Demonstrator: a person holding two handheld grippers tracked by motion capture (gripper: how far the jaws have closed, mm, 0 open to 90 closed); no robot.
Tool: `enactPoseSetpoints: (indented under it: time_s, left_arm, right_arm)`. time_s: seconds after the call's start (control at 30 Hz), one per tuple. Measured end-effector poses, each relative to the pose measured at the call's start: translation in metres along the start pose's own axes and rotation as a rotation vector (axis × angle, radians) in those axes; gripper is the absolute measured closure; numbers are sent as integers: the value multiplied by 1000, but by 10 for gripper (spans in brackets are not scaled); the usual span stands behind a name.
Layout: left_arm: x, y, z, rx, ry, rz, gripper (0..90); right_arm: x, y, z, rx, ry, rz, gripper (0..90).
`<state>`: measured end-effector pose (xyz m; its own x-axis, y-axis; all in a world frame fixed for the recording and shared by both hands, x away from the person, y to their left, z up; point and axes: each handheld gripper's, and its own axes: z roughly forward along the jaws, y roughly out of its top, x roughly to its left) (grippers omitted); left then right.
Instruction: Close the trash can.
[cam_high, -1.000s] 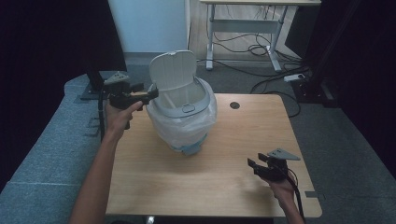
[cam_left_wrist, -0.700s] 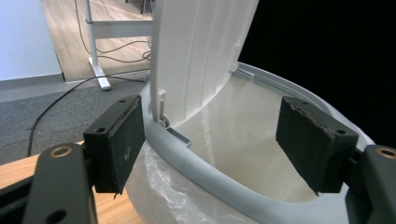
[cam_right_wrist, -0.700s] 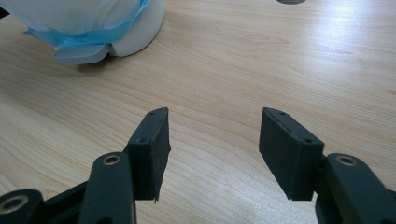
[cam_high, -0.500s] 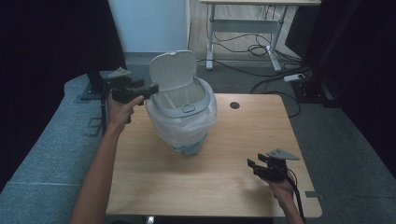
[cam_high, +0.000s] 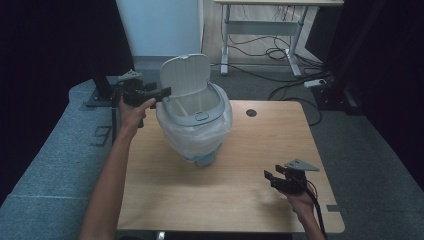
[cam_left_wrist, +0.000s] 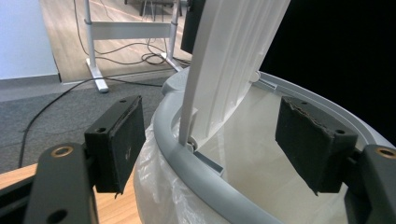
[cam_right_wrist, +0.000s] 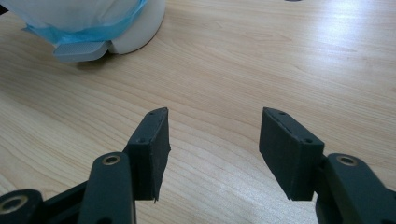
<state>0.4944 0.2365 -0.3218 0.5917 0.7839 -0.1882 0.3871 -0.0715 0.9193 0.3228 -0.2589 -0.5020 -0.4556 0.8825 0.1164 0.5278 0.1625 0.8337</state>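
A white pedal bin (cam_high: 200, 132) with a grey rim and a clear bag liner stands on the far left part of the wooden table (cam_high: 235, 200). Its lid (cam_high: 184, 75) is raised upright. My left gripper (cam_high: 165, 92) is at the lid's left edge, open. In the left gripper view the lid's edge (cam_left_wrist: 198, 84) and the grey rim (cam_left_wrist: 187, 163) lie between the pads (cam_left_wrist: 119, 140), which touch neither. My right gripper (cam_high: 270, 179) hovers low over the table's front right, open with nothing between its fingers. In the right gripper view my right gripper (cam_right_wrist: 212, 140) points toward the bin's pedal (cam_right_wrist: 79, 50).
A round cable hole (cam_high: 251, 113) sits in the table behind the bin. A grey padded surface (cam_high: 50, 165) runs along the table's left side, with a black stand (cam_high: 102, 92) on it. Desk legs and cables (cam_high: 280, 55) lie on the floor beyond.
My left gripper has moved right toward the bin, so its jaws now straddle the lid's edge. The right gripper has stayed where it was.
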Motion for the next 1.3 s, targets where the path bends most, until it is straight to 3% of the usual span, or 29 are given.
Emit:
enactPoseSetpoints:
  time_s: [0.23, 0.43, 0.53, 0.93, 1.17, 1.2, 1.27, 1.3]
  left_arm:
    - [-4, 11, 5, -14, -14, 42, 247]
    - [-12, 20, 2, -50, -77, 66, 282]
    - [-21, 22, 0, -20, -75, 106, 279]
    - [-48, -2, -10, 40, -120, 173, 276]
    - [-64, -7, -13, 60, -75, 234, 246]
    - [-65, -8, -13, 63, -75, 238, 245]
    - [-65, -10, -12, 72, -119, 204, 234]
    - [-67, -12, -11, 76, -113, 215, 226]
  right_arm:
    - [-1, 0, 0, 0, 1, 1, 428]
    - [-1, 1, 0, -1, 1, -1, 427]
    - [-1, 1, -1, 0, 2, 0, 428]
    - [1, 3, -5, 0, 11, 4, 423]
    - [2, 3, -6, -1, 15, 3, 421]
    - [2, 3, -6, 0, 14, 4, 421]
    - [2, 3, -6, 3, 15, 6, 421]
    - [2, 3, -6, 3, 15, 5, 421]
